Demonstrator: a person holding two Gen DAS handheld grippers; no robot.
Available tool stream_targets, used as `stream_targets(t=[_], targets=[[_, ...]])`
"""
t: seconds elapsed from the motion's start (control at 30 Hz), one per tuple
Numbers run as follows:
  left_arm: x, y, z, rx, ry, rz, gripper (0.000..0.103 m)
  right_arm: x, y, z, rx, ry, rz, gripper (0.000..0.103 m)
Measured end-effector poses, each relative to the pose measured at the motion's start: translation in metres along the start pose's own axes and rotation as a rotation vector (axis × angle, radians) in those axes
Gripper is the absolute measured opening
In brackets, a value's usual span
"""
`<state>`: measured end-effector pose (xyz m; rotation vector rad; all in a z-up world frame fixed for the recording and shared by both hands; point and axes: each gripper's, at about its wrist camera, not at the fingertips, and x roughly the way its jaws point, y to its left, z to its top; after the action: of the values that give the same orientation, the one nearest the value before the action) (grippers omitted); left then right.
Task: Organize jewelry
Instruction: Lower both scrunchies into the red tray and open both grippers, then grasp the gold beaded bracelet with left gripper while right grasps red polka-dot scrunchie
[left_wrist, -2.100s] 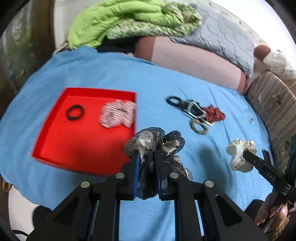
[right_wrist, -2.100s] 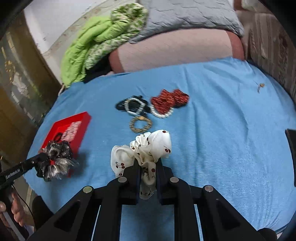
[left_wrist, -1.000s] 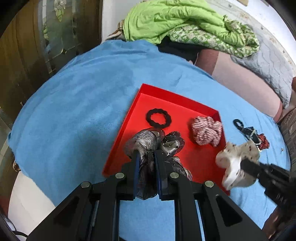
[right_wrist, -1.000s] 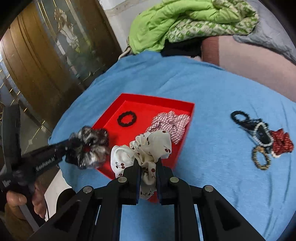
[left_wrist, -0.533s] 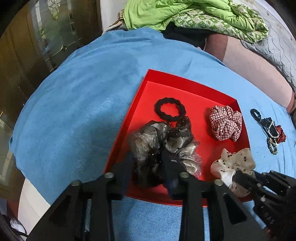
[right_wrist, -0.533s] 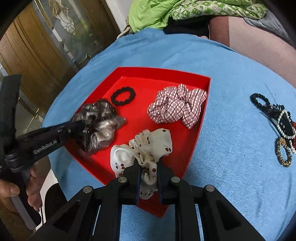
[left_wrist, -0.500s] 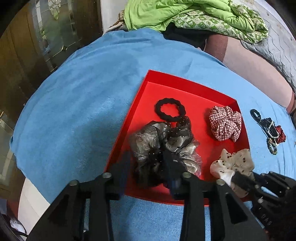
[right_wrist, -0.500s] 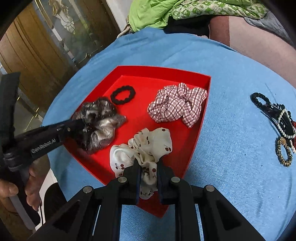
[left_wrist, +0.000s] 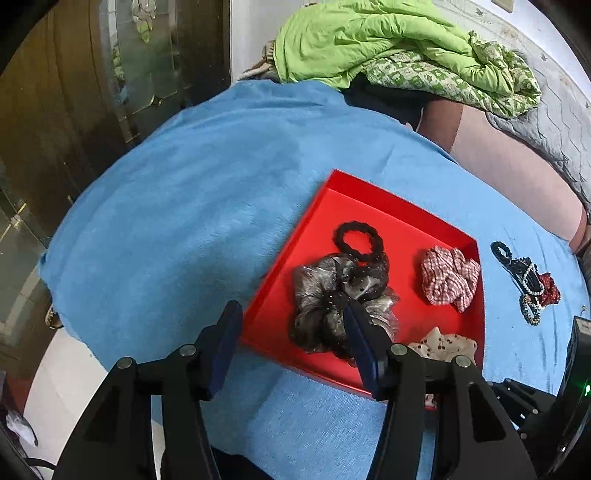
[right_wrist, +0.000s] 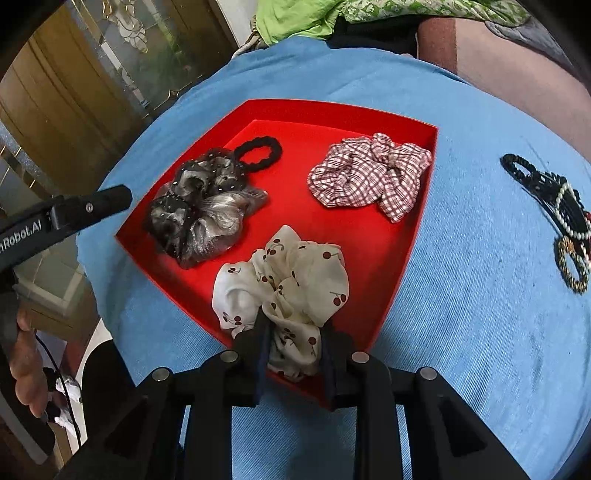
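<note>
Red tray (right_wrist: 413, 236) on blue cloth (left_wrist: 184, 221), shallow, square, low smooth walls. Inside, four hair ties: thin black ring (right_wrist: 258, 152) of ribbed elastic near the far corner; shiny grey-and-black scrunchie (right_wrist: 201, 210), gauzy and studded with small beads, touching that ring; red-and-white checked scrunchie (right_wrist: 369, 177) of crumpled cotton by the far right wall; cream scrunchie with cherry print (right_wrist: 284, 291), satiny, lying at the tray's near corner.

Left gripper (left_wrist: 291, 336) opening, fingers already wide, the right one (left_wrist: 364, 343) overlapping the grey scrunchie, the left one over the cloth outside the tray rim; no squeeze on the scrunchie, resting loose on the tray floor. Right gripper (right_wrist: 295, 354) opening too, fingers still narrow, cream scrunchie bunched between them and sitting on the tray floor; whether the pads still press it, cannot tell.

Outside the tray, to the right on the cloth, a small heap (right_wrist: 561, 218): black clip, string of white pearls, beaded gold-and-black bracelet, something red and sparkly.

Beyond the cloth, rumpled green quilt (left_wrist: 388, 48), part plain, part patterned.

White lettering on the left gripper's arm in the right wrist view, partly cut off: "nRobot.AI".
</note>
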<state>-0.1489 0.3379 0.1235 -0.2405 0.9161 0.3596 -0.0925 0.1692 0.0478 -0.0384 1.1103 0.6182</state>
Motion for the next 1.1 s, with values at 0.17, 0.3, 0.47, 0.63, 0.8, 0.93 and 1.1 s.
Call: stream_targets(t=[0.17, 0.3, 0.47, 0.63, 0.8, 0.93, 1.1], targets=[[-0.012, -0.004, -0.002, 0.015, -0.029, 0.034, 0.056, -0.014, 0.007, 0.002, -0.041, -0.034, -0.014, 0.052], [-0.023, -0.009, -0.007, 0.037, -0.055, 0.077, 0.056, -0.041, 0.017, -0.003, -0.082, -0.107, -0.018, 0.064], [-0.034, -0.019, -0.011, 0.070, -0.075, 0.092, 0.056, -0.069, 0.019, -0.015, -0.091, -0.160, -0.031, 0.067], [-0.049, -0.035, -0.016, 0.103, -0.099, 0.089, 0.056, -0.086, -0.004, -0.031, -0.030, -0.178, -0.056, 0.068], [-0.058, -0.054, -0.020, 0.140, -0.111, 0.075, 0.056, -0.102, -0.037, -0.051, 0.055, -0.184, -0.090, 0.069], [-0.063, -0.071, -0.025, 0.172, -0.115, 0.055, 0.057, -0.112, -0.057, -0.062, 0.114, -0.193, -0.104, 0.069], [-0.067, -0.090, -0.032, 0.220, -0.121, 0.041, 0.057, -0.123, -0.076, -0.071, 0.161, -0.213, -0.129, 0.069]])
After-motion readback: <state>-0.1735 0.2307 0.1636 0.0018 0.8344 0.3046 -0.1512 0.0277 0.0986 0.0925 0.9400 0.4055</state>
